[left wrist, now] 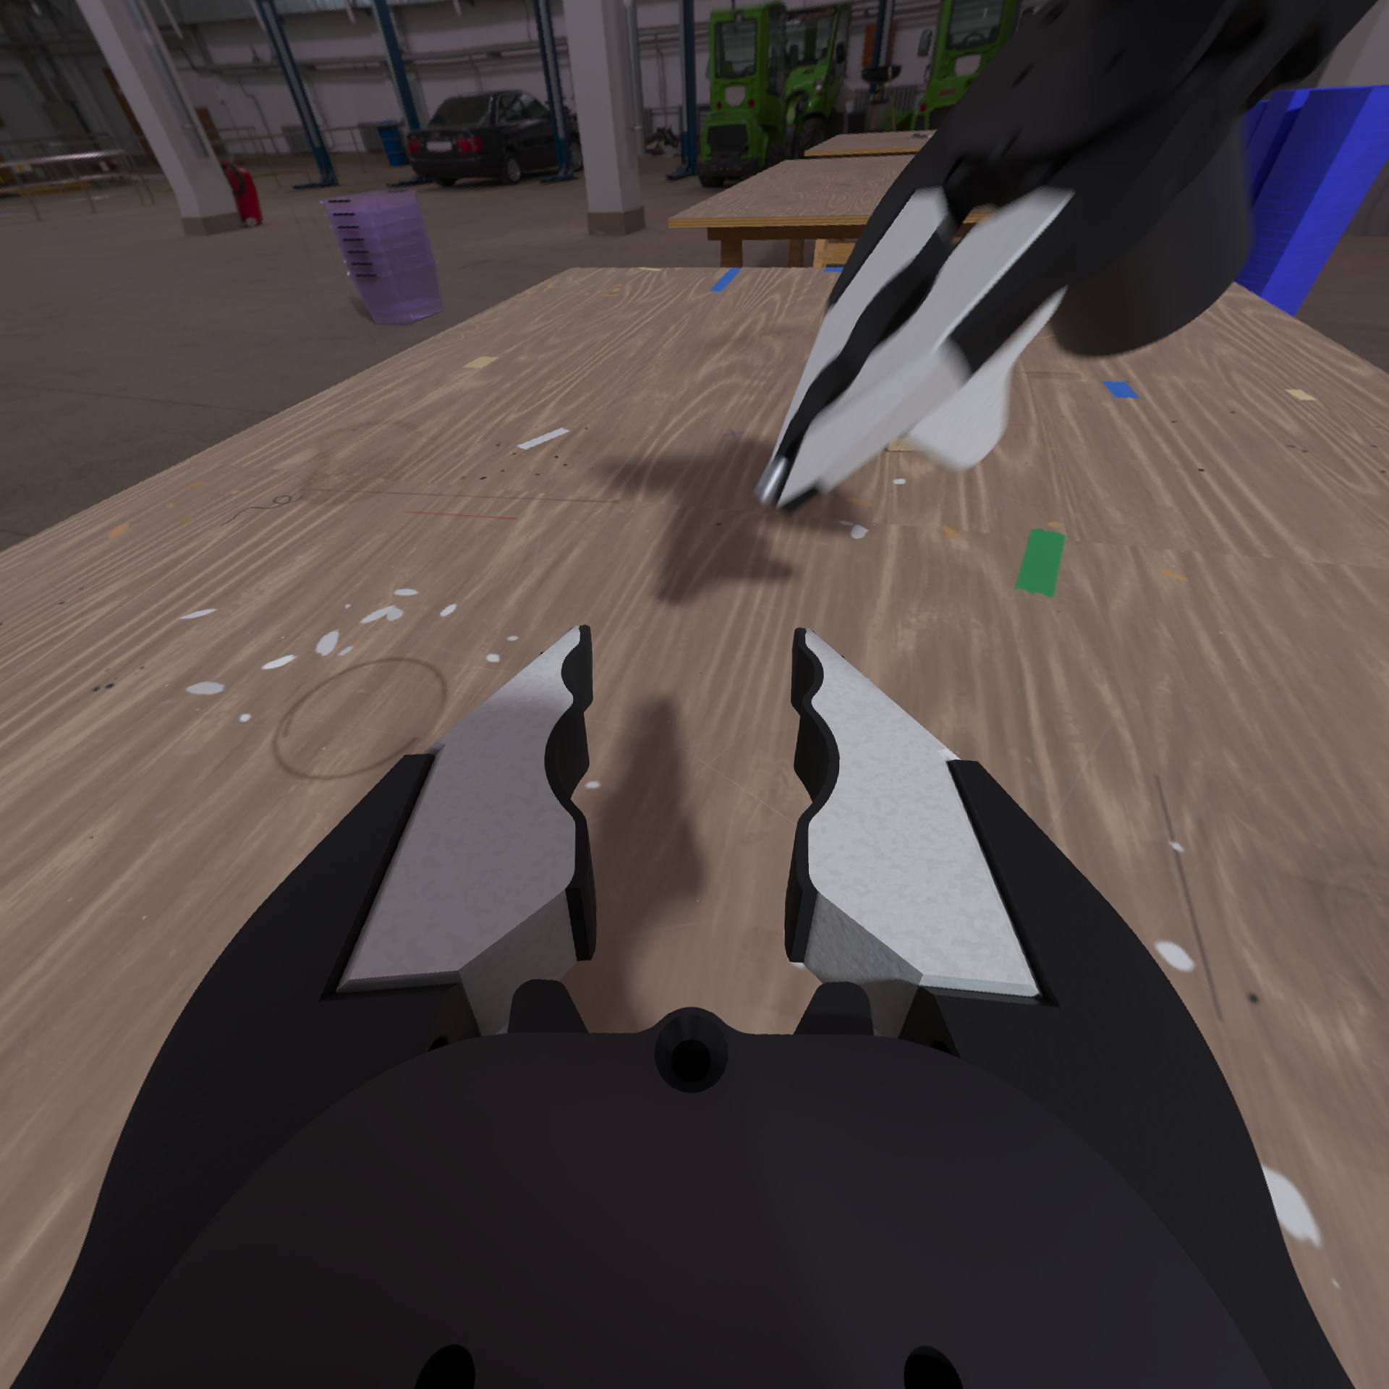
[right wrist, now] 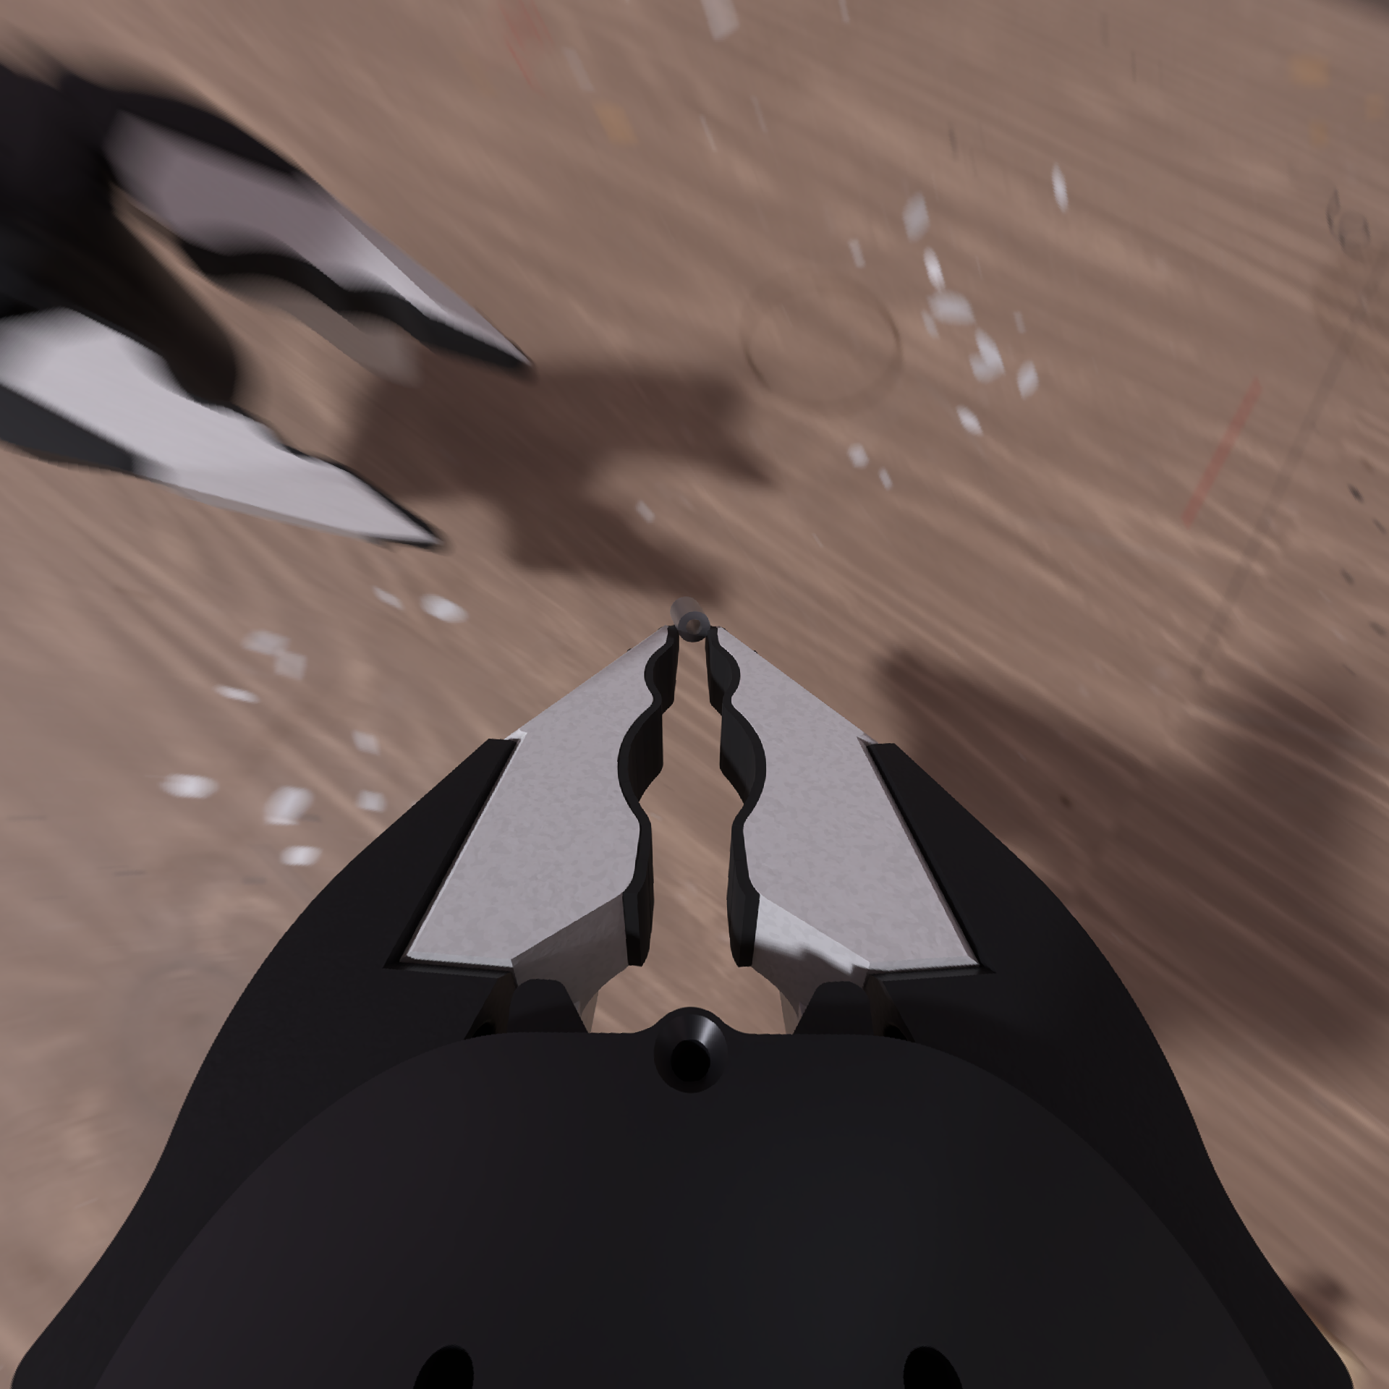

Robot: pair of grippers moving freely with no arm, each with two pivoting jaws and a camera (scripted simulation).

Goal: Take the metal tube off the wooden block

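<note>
My right gripper (right wrist: 690, 630) is shut on a small metal tube (right wrist: 691, 621) pinched at its fingertips, above the wooden table. In the left wrist view the right gripper (left wrist: 782, 492) comes down from the upper right, and the tube (left wrist: 771, 478) shows as a grey tip at its fingertips, just above the table (left wrist: 451, 526). My left gripper (left wrist: 690, 639) is open and empty, low over the table, nearer than the right one. It also shows in the right wrist view (right wrist: 481, 451) at the upper left, blurred. No wooden block is in view.
White paint flecks (left wrist: 323, 643) and a green tape patch (left wrist: 1040, 562) mark the table. A purple translucent bin (left wrist: 387, 255) stands on the floor at the left. A blue object (left wrist: 1308, 188) and further tables (left wrist: 789, 195) lie beyond the far edge.
</note>
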